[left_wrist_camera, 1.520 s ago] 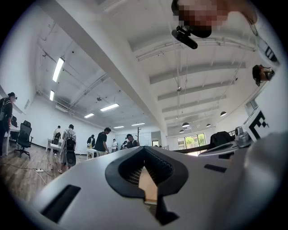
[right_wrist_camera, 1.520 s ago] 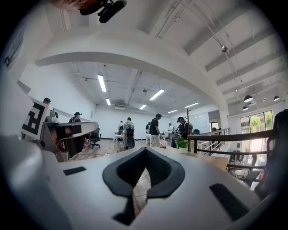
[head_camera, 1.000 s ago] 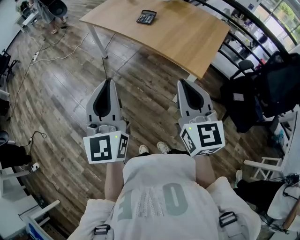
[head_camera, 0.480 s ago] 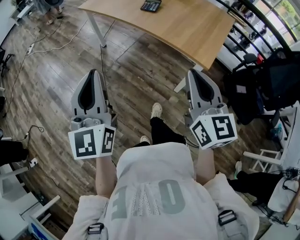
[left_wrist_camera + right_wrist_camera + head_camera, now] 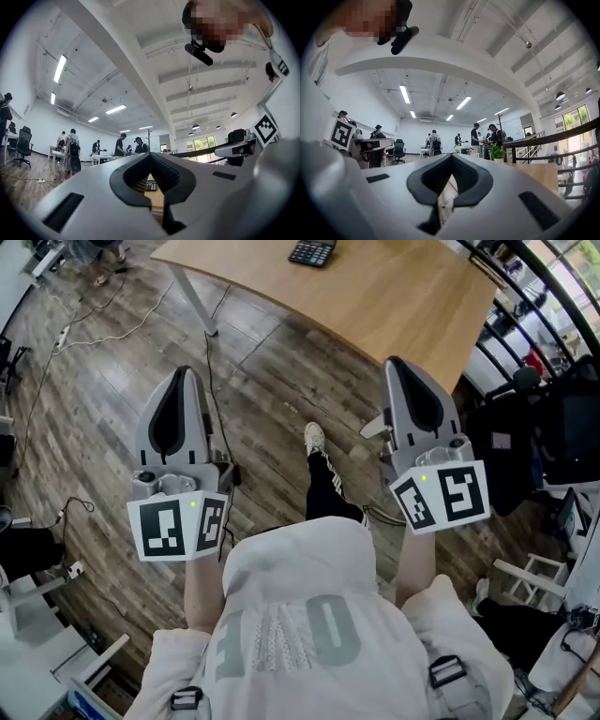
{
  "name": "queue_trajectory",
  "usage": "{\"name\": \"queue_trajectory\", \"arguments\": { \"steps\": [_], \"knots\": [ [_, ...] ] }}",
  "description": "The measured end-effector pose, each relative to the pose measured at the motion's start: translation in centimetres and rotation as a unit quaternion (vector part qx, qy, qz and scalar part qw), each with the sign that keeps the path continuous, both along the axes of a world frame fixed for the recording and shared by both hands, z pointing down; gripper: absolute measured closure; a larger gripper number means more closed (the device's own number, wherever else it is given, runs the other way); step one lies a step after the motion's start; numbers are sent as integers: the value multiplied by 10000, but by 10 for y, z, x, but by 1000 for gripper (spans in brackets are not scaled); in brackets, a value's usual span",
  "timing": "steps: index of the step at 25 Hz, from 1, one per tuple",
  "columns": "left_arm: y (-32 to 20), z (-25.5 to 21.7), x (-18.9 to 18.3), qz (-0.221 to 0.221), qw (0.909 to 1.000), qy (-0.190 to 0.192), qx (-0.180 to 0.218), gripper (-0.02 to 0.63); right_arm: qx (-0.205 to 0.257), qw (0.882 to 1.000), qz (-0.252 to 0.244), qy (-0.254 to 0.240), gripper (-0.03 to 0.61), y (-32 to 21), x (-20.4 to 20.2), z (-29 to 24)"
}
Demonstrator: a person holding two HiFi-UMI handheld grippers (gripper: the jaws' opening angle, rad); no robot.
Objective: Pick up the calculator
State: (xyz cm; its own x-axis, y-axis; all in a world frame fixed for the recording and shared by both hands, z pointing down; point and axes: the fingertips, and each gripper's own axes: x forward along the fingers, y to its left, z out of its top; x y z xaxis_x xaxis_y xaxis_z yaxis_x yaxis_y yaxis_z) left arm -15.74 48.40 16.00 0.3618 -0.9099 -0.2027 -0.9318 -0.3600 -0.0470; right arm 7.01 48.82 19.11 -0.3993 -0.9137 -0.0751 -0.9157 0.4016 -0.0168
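The black calculator [image 5: 312, 251] lies on the wooden table [image 5: 394, 296] at the top edge of the head view, far ahead of both grippers. My left gripper [image 5: 184, 373] is held over the plank floor, its jaws closed together with nothing in them. In the left gripper view the calculator [image 5: 150, 186] shows small through the hollow behind the meeting tips of the left gripper [image 5: 151, 155]. My right gripper [image 5: 400, 363] is shut and empty, its tip just short of the table's near edge. The right gripper view shows the right gripper [image 5: 451, 155] and the tabletop [image 5: 539, 176], but no calculator.
A white table leg [image 5: 192, 301] and loose cables [image 5: 84, 329] are on the floor at the left. Black chairs and bags [image 5: 553, 427] crowd the right, with a railing [image 5: 525, 296] beyond. The person's shoe [image 5: 316, 437] is stepped forward between the grippers. Several people [image 5: 70, 150] stand far off.
The person has stepped toward the table, and both grippers have moved forward with them. The calculator has slid up to the top edge of the head view. Both grippers have stayed shut.
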Motion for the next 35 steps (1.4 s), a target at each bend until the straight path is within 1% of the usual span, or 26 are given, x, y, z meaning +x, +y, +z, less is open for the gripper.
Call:
{"name": "queue_trajectory", "arguments": {
  "steps": [4, 7, 11, 16, 20, 28, 31, 35],
  "knots": [
    [-78, -14, 11, -48, 10000, -27, -26, 604, 52, 9998, -66, -157, 560, -76, 18, -27],
    [-133, -27, 16, -176, 9998, -3, 60, 604, 85, 9994, -164, -281, 560, -134, 28, -49],
    [-204, -40, 25, -333, 9993, -5, 148, 604, 9, 9997, -169, -148, 560, -209, 33, -57],
    [-270, -41, 36, -366, 9992, 112, 96, 604, -164, 9990, -413, 49, 560, -278, 27, -46],
    [-304, -38, 50, -314, 9995, 78, 56, 604, -213, 9983, -524, 136, 560, -313, 28, -38],
    [-353, -35, 72, -243, 9997, -32, 7, 604, -359, 9976, -591, 102, 560, -358, 40, -22],
    [-363, -33, 74, -253, 9996, -109, -46, 604, -376, 9971, -641, 136, 560, -371, 43, -19],
    [-372, -33, 63, -313, 9993, -212, -57, 604, -403, 9959, -811, 37, 560, -383, 37, -17]
  ]
}}
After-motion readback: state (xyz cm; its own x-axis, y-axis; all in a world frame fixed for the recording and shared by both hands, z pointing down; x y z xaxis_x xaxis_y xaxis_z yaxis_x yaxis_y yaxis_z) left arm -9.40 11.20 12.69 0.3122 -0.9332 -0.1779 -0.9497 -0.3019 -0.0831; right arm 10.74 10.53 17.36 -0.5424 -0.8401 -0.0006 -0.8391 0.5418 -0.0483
